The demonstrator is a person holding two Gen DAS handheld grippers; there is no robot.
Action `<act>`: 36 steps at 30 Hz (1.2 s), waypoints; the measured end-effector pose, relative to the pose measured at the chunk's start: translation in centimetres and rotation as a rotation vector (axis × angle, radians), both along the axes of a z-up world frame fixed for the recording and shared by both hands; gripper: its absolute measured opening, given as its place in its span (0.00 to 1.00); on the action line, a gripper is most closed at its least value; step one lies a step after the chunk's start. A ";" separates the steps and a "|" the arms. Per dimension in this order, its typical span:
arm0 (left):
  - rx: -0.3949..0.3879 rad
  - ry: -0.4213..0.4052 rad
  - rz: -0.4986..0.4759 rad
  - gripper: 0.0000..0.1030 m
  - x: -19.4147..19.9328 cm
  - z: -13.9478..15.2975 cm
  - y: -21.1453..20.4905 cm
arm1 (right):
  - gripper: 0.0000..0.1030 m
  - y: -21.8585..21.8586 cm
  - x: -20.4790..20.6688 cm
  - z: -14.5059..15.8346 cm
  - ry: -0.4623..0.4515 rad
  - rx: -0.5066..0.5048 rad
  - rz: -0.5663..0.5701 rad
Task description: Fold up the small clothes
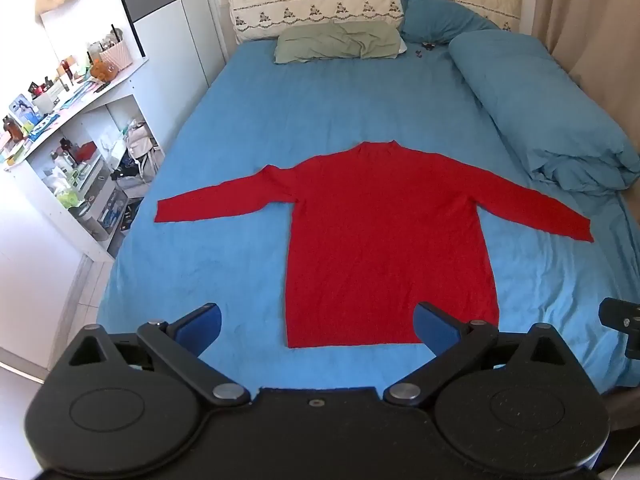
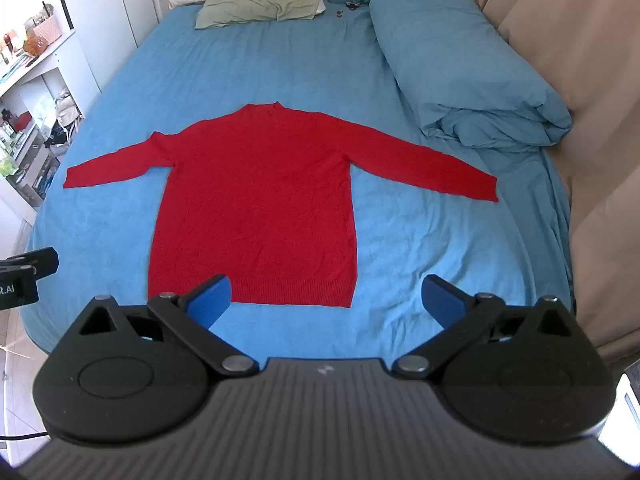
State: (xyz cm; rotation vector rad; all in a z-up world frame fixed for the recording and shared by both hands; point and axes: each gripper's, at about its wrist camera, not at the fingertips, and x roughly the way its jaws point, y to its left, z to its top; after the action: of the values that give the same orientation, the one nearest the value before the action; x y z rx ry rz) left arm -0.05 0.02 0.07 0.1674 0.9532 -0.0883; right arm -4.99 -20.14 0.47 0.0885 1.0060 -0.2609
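Sweater (image 1: 384, 240) lies flat on the blue sheet (image 1: 240, 120) of a bed, roughly in the middle, hem toward the cameras and neck toward the headboard (image 1: 372, 0).

Around it: a green pillow (image 1: 340, 42) sits at the head of the bed, with a darker blue pillow (image 1: 440, 16) beside it against the headboard. A rolled blue duvet (image 1: 540, 116) runs along the right side of the bed; its near end lies just beyond the sweater's right sleeve, and whether the two touch cannot be told. A few small dark bits (image 1: 424, 48) lie on the sheet near the pillows. Left of the bed stands a white shelf (image 1: 80, 136) crowded with bottles and boxes, and a beige curtain (image 2: 560, 40) hangs on the right. Nothing lies on the sweater or between it and the grippers.

It is plain red, long-sleeved, with both sleeves spread out sideways and slanting slightly toward the hem. The body is smooth, with a ribbed band at the hem showing in the right wrist view.

Left gripper (image 1: 318, 322) hovers off the sheet at the near edge of the bed, its blue fingers (image 1: 200, 326) spread wide and holding nothing, lined up with the hem's left part. Right gripper (image 2: 326, 296) is likewise spread wide and empty, lined up with the hem's right corner.
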 end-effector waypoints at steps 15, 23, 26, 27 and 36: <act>0.013 -0.007 -0.009 1.00 -0.4 0.0 -0.4 | 1.00 -0.1 -0.2 -0.2 0.000 0.004 -0.004; 0.011 -0.019 -0.004 1.00 -0.7 0.0 -0.4 | 1.00 -0.1 -0.1 0.0 0.000 0.005 -0.006; 0.009 -0.023 -0.002 1.00 -0.9 0.0 -0.5 | 1.00 0.1 -0.2 -0.1 0.000 0.003 -0.005; 0.009 -0.025 -0.003 1.00 -0.9 0.0 -0.6 | 1.00 0.1 -0.2 -0.1 0.001 0.003 -0.005; 0.008 -0.034 -0.006 1.00 -1.2 0.0 -0.7 | 1.00 0.0 -0.3 -0.1 -0.001 0.004 -0.006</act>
State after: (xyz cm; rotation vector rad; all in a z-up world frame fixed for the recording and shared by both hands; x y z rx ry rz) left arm -1.25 -0.71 0.06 0.1784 0.9189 -0.0870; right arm -5.30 -20.11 0.41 0.0955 1.0056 -0.2642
